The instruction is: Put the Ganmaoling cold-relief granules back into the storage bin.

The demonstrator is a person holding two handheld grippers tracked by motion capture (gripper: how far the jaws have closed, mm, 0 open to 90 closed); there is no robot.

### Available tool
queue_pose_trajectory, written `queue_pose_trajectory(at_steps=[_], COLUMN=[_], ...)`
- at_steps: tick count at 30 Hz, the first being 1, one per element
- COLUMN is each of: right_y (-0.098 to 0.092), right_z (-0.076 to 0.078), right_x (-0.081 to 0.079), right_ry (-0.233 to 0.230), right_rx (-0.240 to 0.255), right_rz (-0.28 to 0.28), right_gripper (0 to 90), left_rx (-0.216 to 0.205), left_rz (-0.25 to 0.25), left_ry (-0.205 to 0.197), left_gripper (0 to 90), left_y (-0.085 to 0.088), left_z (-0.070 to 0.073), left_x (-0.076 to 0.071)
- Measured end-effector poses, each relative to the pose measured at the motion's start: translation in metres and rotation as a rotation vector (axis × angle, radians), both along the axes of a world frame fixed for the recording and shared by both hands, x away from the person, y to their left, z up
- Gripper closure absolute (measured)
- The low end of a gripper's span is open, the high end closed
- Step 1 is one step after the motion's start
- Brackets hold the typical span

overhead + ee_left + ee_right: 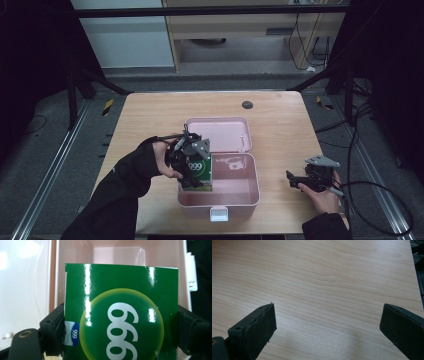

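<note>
Wood grain runs across the table (280,125), and near its middle we see a pink box (250,192) standing open, its lid (220,134) laid flat toward 12 o'clock and its white latch (219,214) facing 6 o'clock. Our left gripper (192,165) hangs over the box's 9 o'clock wall, jaws closed on the two side edges of a green carton (199,172) marked 999. The carton stands upright against that wall, its lower end down inside the tray; whether it touches the floor we cannot tell. In the left gripper view the carton (120,315) spans the whole gap between the black pads (53,326), and beyond its top edge lies the pink interior (115,255), bare from there to the far wall. From 12 through 3 to 6 o'clock of the carton, the tray is open.

Our right gripper (296,179) sits well apart at 3 o'clock of the box, near the table's 3 o'clock edge, low over the wood. In the right gripper view its jaws stand wide apart around nothing, with plain tabletop (324,285) between and ahead of them, and the table's edge (415,277) running down the right side. A small dark disc (247,104) lies on the table toward 12 o'clock, past the lid.
</note>
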State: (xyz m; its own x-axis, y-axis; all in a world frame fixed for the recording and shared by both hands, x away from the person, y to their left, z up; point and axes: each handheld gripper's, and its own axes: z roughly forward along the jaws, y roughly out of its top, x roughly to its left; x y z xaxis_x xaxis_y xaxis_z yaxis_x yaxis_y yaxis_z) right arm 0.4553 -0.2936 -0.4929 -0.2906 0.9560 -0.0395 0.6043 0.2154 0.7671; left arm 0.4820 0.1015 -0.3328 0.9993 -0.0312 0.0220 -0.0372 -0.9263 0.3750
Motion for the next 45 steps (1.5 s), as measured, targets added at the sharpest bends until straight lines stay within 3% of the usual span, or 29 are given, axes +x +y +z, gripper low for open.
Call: queue_pose_trajectory(at_steps=[17,29,45], right_y=[0.001,0.001,0.001], right_z=[-0.001,-0.001,-0.001], right_x=[0.0,0.0,0.0], right_ry=[0.004,0.008,0.012], right_rx=[-0.003,-0.004,-0.005], right_rz=[-0.001,-0.003,-0.001], right_gripper=[0.9,0.8,0.6], left_rx=[0.033,0.029,0.061], left_rz=[0.006,0.015,0.014], left_ry=[0.018,0.025,0.007], left_gripper=[14.3,14.1,13.3], left_y=[-0.005,-0.001,-0.005], left_z=[-0.027,-0.045,-0.063], left_x=[0.003,0.003,0.003])
